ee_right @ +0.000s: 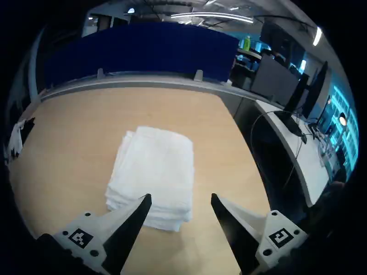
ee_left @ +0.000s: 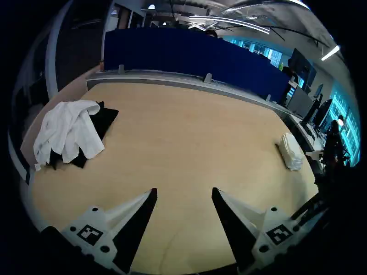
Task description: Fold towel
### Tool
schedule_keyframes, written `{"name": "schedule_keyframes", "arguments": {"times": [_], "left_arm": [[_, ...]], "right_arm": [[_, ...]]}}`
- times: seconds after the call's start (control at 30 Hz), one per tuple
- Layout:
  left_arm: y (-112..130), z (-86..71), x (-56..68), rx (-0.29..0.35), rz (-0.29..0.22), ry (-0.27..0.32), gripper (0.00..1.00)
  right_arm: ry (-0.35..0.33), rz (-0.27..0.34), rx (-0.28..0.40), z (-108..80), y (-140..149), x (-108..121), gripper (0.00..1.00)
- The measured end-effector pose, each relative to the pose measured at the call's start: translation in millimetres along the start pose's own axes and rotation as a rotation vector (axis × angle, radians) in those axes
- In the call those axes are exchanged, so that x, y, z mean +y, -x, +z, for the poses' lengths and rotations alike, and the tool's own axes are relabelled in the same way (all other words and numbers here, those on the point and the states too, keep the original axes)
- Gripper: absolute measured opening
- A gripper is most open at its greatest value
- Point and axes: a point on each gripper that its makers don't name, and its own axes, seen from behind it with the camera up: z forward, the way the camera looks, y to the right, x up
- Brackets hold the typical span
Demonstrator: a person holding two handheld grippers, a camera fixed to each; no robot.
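In the left gripper view, the left gripper [ee_left: 184,190] hangs over bare wood of the table [ee_left: 183,137], its two fingers spread wide with nothing between them. In the right gripper view, the right gripper [ee_right: 180,195] is likewise released, fingers apart and gripping nothing. Its tips sit either side of the near edge of the stack of folded white towels [ee_right: 153,174]; whether they touch it cannot be told.

That stack lies flat on the table near its right-hand edge. Its long axis runs away from the right gripper, leaning slightly rightward at the far end. Layered fold edges show along its near end and left side. In the left gripper view the same stack [ee_left: 291,151] sits far off to the right, close to the table edge, long axis running near to far.

Farther left, well apart from the stack, a crumpled white cloth [ee_left: 69,130] sprawls across a black cloth [ee_left: 103,121] near the table's left edge.

Beyond the table's far edge stands a blue partition [ee_left: 192,55], and to the right dark monitors [ee_left: 300,101] stand on a neighbouring desk [ee_right: 293,151].
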Motion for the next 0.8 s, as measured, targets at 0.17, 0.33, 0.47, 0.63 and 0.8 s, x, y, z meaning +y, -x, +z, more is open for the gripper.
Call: {"name": "schedule_keyframes", "arguments": {"times": [0.17,0.33,0.47,0.63,0.8], "left_arm": [[-2.3,3.6,-1.5,0.009,-0.002,0.000,0.88],[-5.9,7.7,-0.9,0.016,-0.003,0.004,0.88],[-9.3,10.6,1.4,0.022,0.000,0.010,0.88],[-17.0,15.0,2.7,0.043,0.007,0.013,0.88],[-30.9,19.6,1.7,0.086,0.005,0.010,0.88]], "right_arm": [[-0.033,0.019,0.099,-10.3,-28.4,-25.7,1.00],[-0.092,0.038,0.216,-27.7,-61.8,-63.4,1.00],[-0.121,0.068,0.322,-44.8,-90.4,-91.7,1.00],[-0.145,0.114,0.479,-78.2,-130.3,-126.1,1.00],[-0.165,0.102,0.584,-106.5,-154.9,-160.6,1.00]]}}
